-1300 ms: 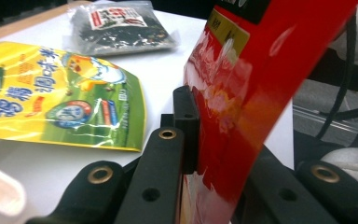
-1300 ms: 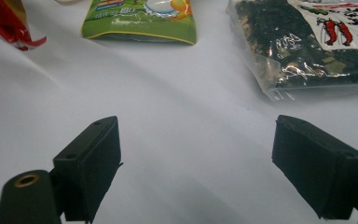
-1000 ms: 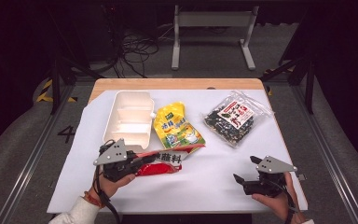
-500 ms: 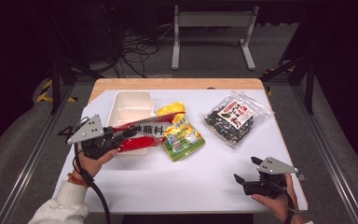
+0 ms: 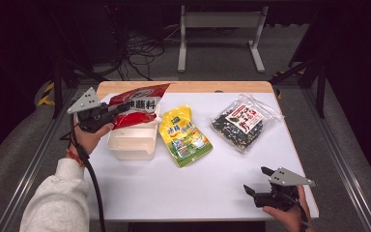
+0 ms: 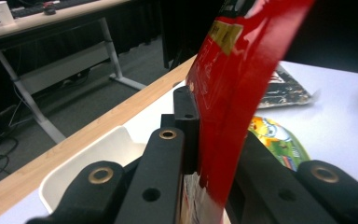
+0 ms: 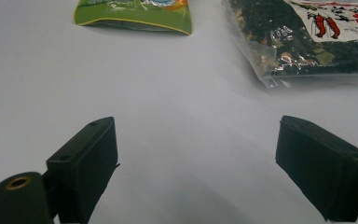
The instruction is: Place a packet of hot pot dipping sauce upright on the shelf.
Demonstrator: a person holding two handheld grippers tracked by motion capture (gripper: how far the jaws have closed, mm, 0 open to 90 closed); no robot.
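The left gripper [image 5: 121,109] is clamped on a glossy red plastic sauce packet [image 5: 137,108], held above the far end of the white rectangular plastic tray [image 5: 131,145] at the table's far left. The right gripper [image 5: 256,186], near right, stands wide open with nothing between its 2 jaws, seemingly resting on the white table [image 5: 212,193].

Glossy red plastic pouch [image 5: 137,108]; matt white table [image 5: 183,193], wooden edge; smooth white plastic tray [image 5: 130,145]
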